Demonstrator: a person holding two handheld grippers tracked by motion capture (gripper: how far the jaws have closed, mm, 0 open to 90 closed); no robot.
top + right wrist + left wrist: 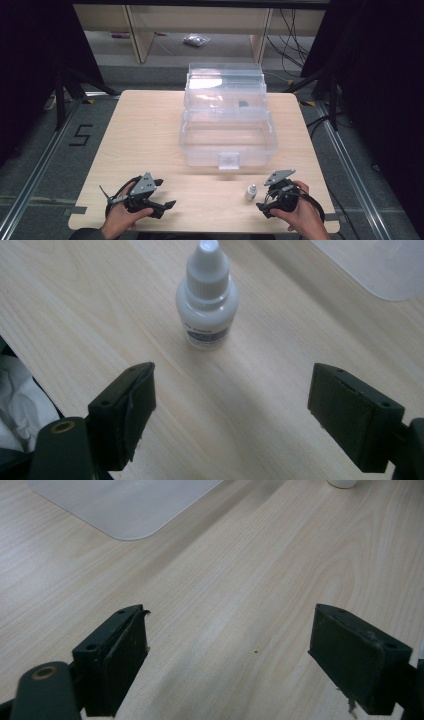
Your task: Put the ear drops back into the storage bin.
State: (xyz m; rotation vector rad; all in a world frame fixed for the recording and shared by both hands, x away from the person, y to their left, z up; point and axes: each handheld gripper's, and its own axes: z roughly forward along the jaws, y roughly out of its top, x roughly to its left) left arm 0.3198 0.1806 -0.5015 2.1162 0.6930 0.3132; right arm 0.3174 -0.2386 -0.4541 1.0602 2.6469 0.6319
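We take the clear plastic box (227,131) at the middle of the wooden table (145,130) as our landmark; it stands with its lid (225,75) swung up and back, its tiers stepped open, and a small dark item (243,104) lies in its upper tray. Near the box's front right corner, on the person's side of it, we see a small white dropper bottle (250,192) standing upright on the bare wood, clear of the box's front wall and latch (229,160). Just to the right of the bottle, also in front of the box, the right gripper (265,205) is held low over the table in the person's right hand (300,212). In the right gripper view its two black jaws are spread wide with nothing between them, and the bottle (206,300) stands ahead of the gap, apart from both pads, its white cap on and a dark label on its body; a corner of the box shows at the upper right there. In front of the box's left corner, well apart from the bottle, the left gripper (167,206) rests in the left hand (122,217) close to the table's near edge. In the left gripper view we find its jaws likewise wide apart and holding nothing, with only plain wood between them and the box's base (125,505) ahead at the upper left.
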